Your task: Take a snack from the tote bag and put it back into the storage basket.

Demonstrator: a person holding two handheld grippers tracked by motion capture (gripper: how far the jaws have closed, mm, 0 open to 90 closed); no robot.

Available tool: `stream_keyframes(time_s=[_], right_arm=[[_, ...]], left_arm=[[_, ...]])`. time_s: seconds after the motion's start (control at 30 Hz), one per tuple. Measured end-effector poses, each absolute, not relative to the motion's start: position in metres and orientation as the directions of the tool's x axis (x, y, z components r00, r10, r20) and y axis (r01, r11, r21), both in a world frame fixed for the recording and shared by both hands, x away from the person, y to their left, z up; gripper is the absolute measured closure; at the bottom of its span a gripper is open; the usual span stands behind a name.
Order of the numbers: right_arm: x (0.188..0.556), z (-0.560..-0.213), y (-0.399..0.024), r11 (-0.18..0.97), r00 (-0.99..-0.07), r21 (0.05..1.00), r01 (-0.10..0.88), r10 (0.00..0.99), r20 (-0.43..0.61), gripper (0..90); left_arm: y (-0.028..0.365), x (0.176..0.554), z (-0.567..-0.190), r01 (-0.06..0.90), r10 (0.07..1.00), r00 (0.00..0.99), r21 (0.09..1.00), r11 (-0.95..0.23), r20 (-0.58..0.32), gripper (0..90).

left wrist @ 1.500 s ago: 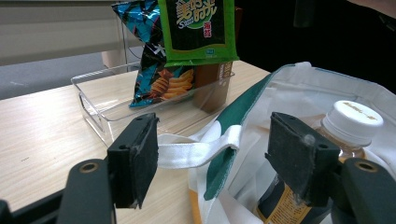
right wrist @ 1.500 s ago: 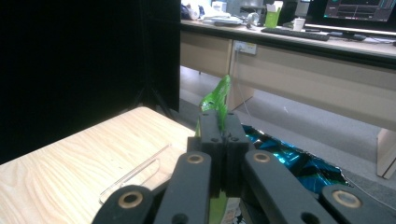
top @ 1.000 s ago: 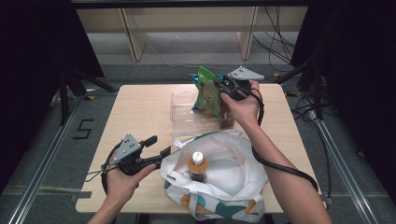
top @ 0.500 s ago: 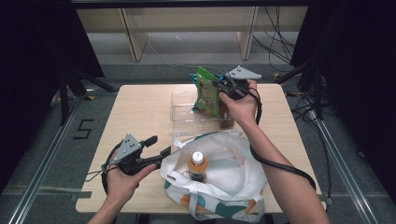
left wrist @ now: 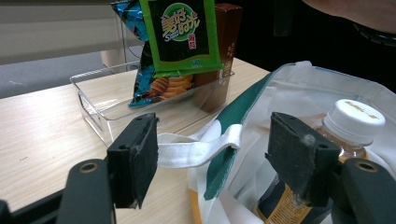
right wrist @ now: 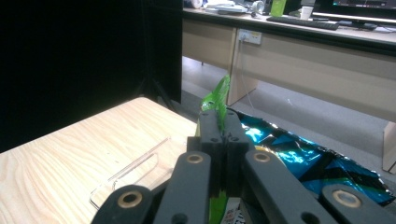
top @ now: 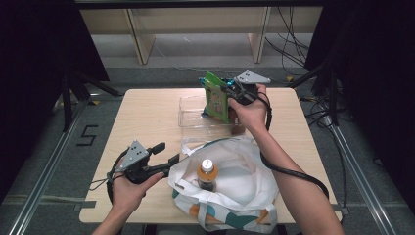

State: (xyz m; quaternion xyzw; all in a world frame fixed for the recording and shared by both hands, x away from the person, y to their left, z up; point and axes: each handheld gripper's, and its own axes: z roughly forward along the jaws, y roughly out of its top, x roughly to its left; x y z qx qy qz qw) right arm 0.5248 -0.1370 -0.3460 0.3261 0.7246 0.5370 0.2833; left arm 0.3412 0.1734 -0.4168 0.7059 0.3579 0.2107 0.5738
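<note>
Step in hand: the right gripper [top: 229, 93] holds the green packet [top: 216, 97] lifted over the clear tray [top: 192, 117], upper middle of the high view; judging by the open bag below, the packet is likely meant to go into it.
Right jaws: closed flat on the top edge of the green packet, which shows pinched between them in the right gripper view [right wrist: 219, 105].
Left jaws: the left gripper [left wrist: 219, 154] stands open, its pads on either side of the bag's white strap [left wrist: 196, 151] without pressing it.
Doing it well: the pinch is on a thin sealed edge, so the packet can swing; a slow, level carry toward the bag's mouth would keep it from twisting free. The left gripper would best close on the strap or rim and hold the mouth wide, so the packet drops beside the bottle [top: 207, 174] rather than onto its cap.
Risk: the packet's lower corner could catch the blue chip bag [left wrist: 156, 79] or the brown box [left wrist: 224, 51] beside it in the tray.
Green packet: flat, glossy foil, rectangular, printed label.
Blue chip bag: crinkled shiny foil, puffed, leaning in the tray.
Tray: clear hard plastic, low walls, rectangular.
Cloth bag [top: 244, 181]: soft white fabric with green and orange patches, slumped open, lower middle of the high view.
Bottle: upright in the bag, amber drink, white ribbed cap.
Table [top: 142, 117]: pale wood grain, smooth.
</note>
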Motion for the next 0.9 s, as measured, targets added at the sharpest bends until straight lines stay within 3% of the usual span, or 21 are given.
stream_keyframes(time_s=[0.9], right_arm=[[0.534, -0.355, -0.127, 0.209, -0.631, 0.960, 0.188, 0.774, -0.045, 90.0]], left_arm=[[0.177, 0.340, -0.415, 0.264, 0.758, 0.643, 0.960, -0.087, -0.108, 32.9]])
